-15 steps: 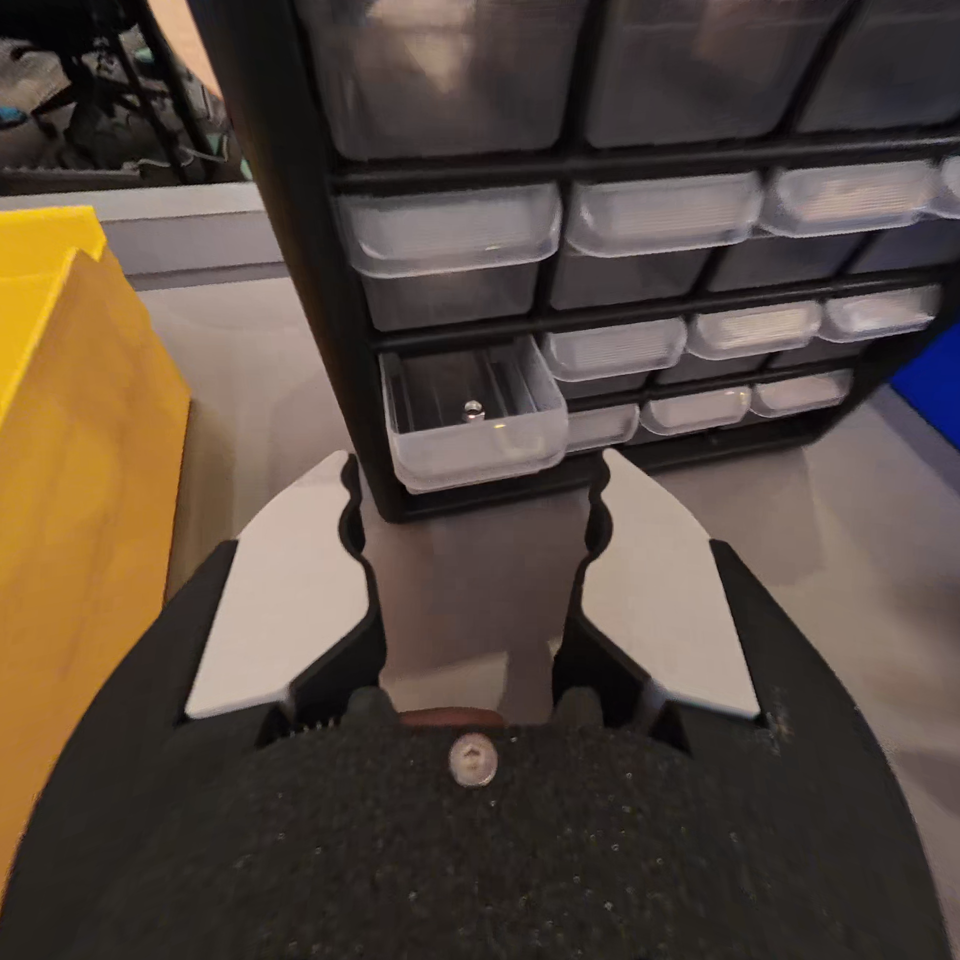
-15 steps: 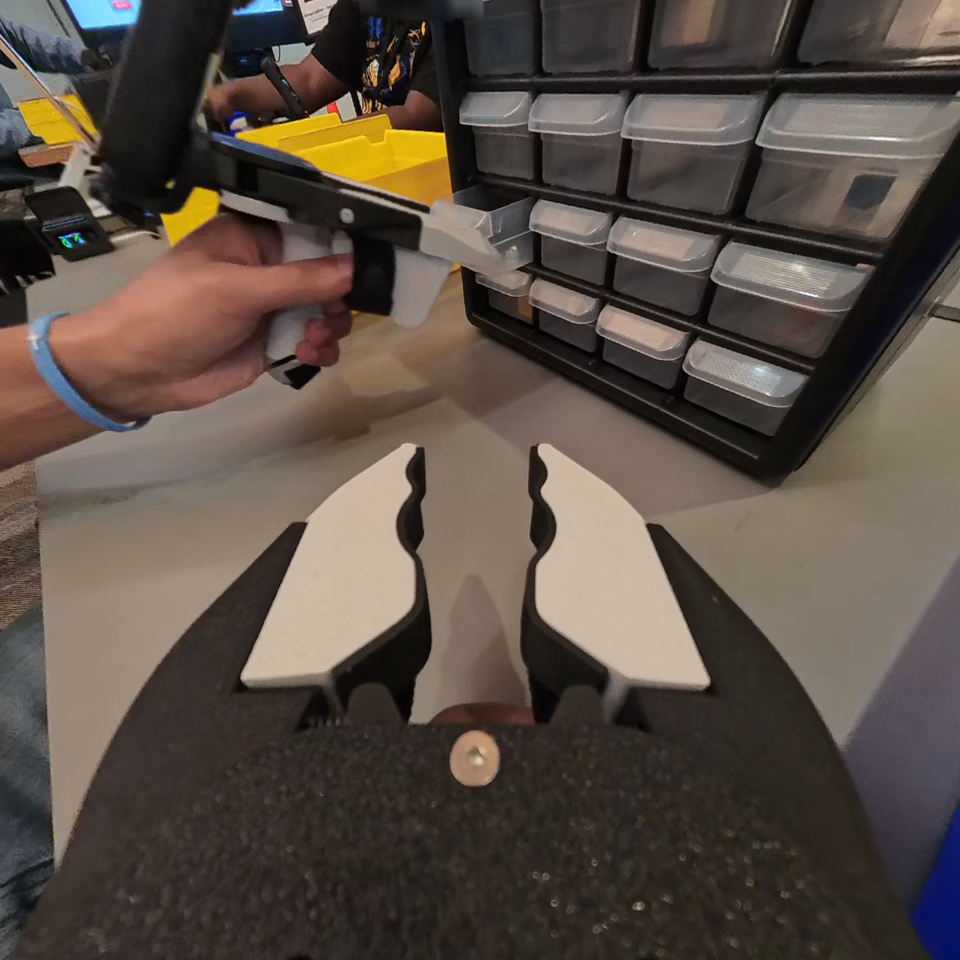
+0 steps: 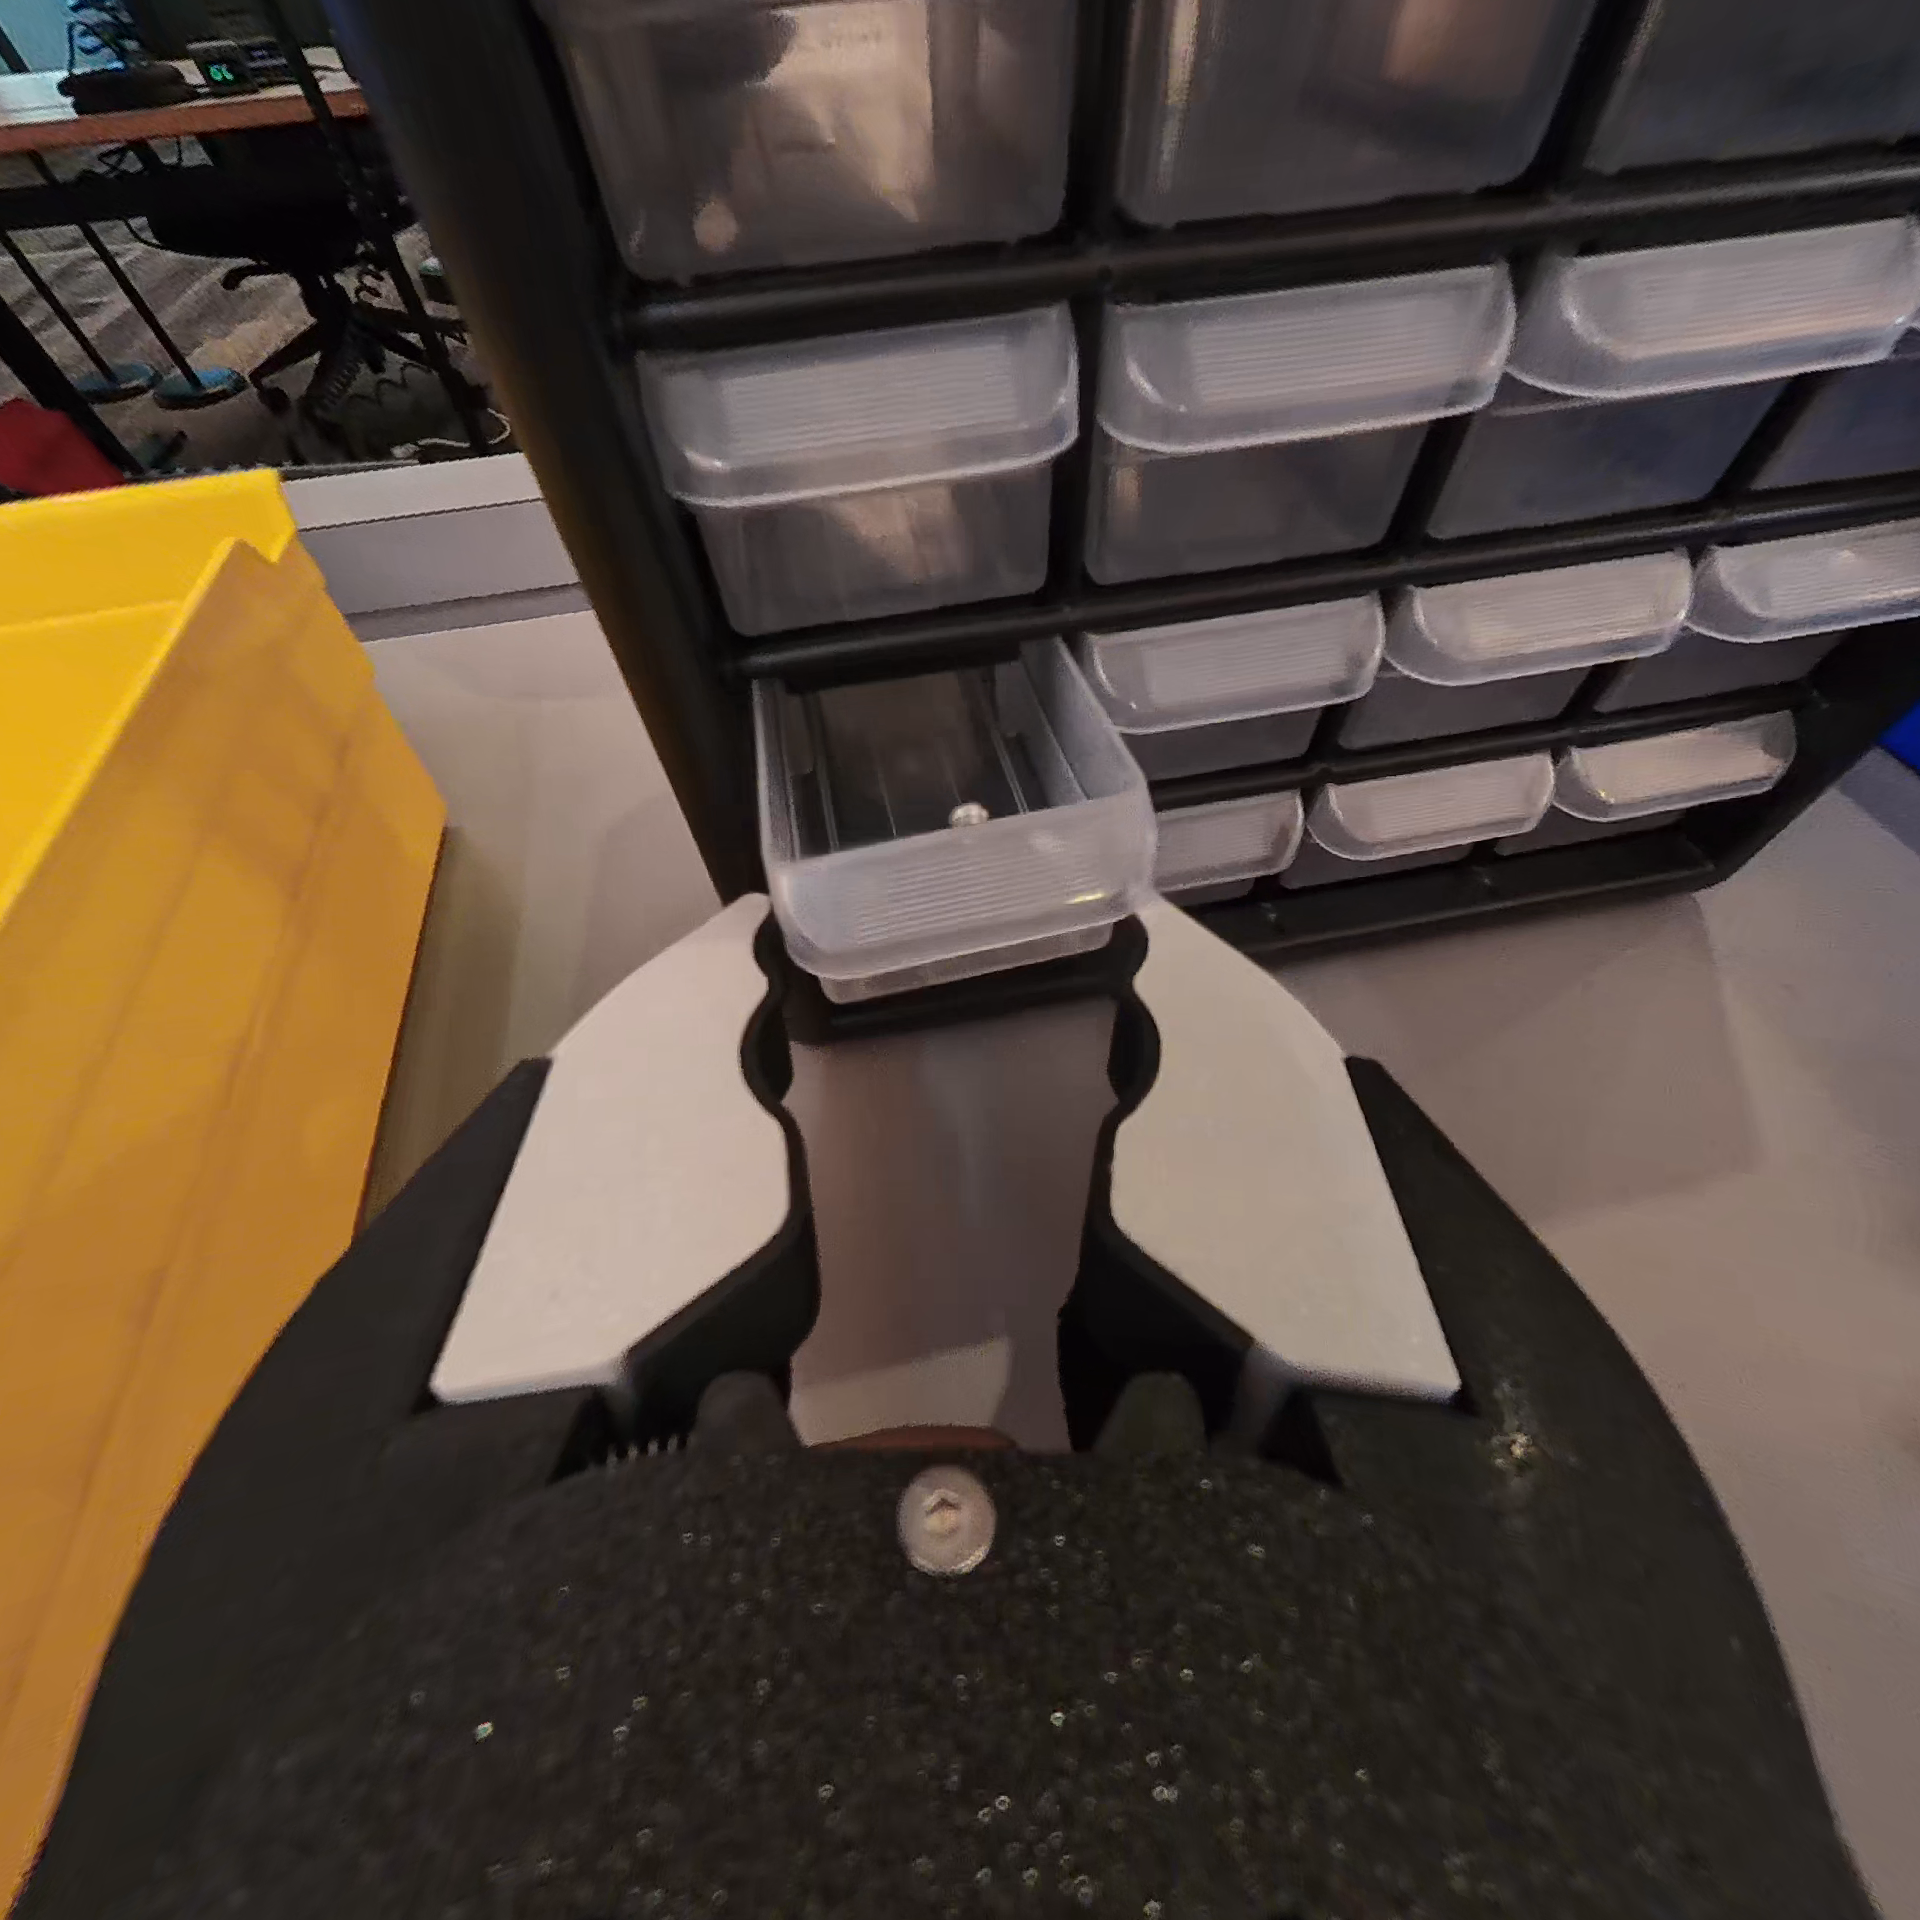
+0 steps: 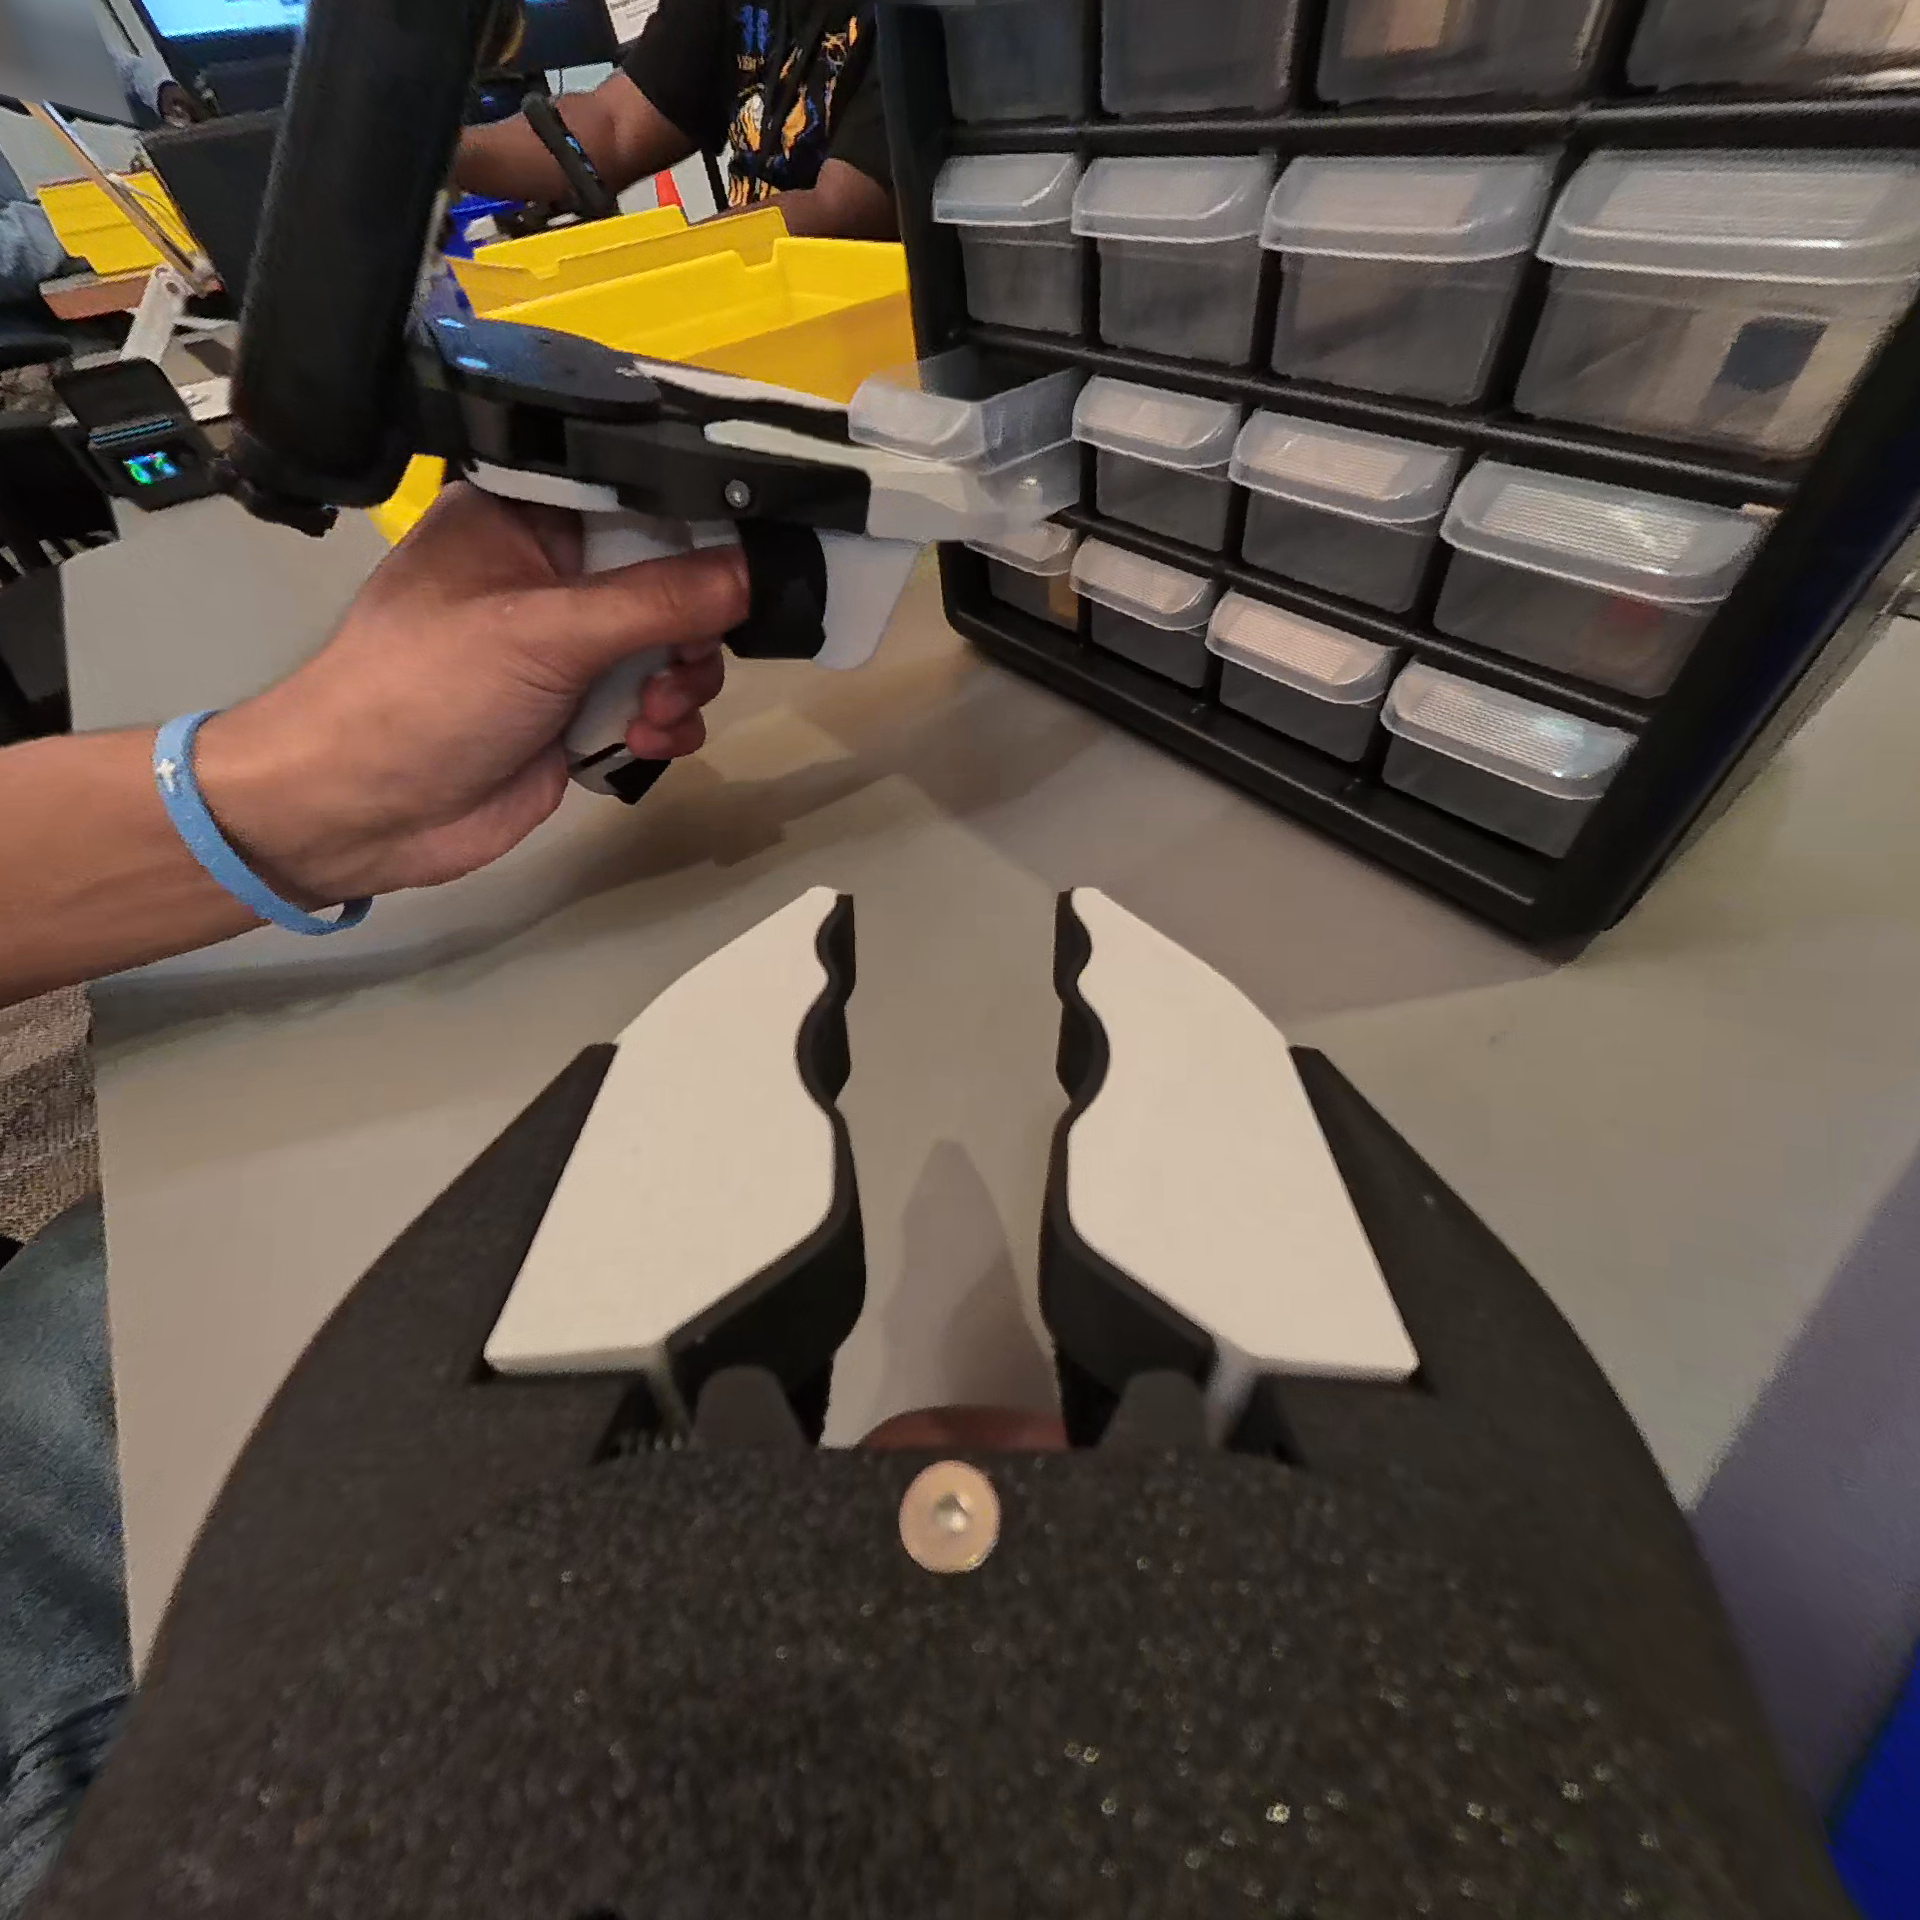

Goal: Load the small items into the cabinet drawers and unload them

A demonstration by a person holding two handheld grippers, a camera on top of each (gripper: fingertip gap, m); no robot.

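Right claw [image 4: 954, 904]: hung spread apart and empty over the bare grey tabletop [image 4: 1558, 1091], well short of the cabinet.
Left claw [image 3: 951, 920]: stood spread wide, holding nothing, its white fingertips [image 3: 727, 935] at either side of the pulled-out drawer's front; actual touch could not be told.
Hand [image 4: 436, 707]: gripped the left tool's handle, a light blue band around the wrist.
Open clear plastic drawer [image 3: 956, 831]: jutted from the leftmost column, in the second row from the bottom of the black-framed cabinet [image 3: 582, 416].
Small silver screw [image 3: 968, 814]: lay on the drawer floor near the front wall.
Other drawers: shut, clear with frosted fronts; contents too dim to tell.
Yellow plastic bin [image 3: 187, 935]: stood on the tabletop left of the cabinet, close beside it.
Surface: smooth, pale grey, with soft shadows under both tools.
Room: dark office chair [image 3: 260, 239] on patterned carpet behind a railing; a seated person in a dark printed shirt [image 4: 769, 114] beyond the bin.
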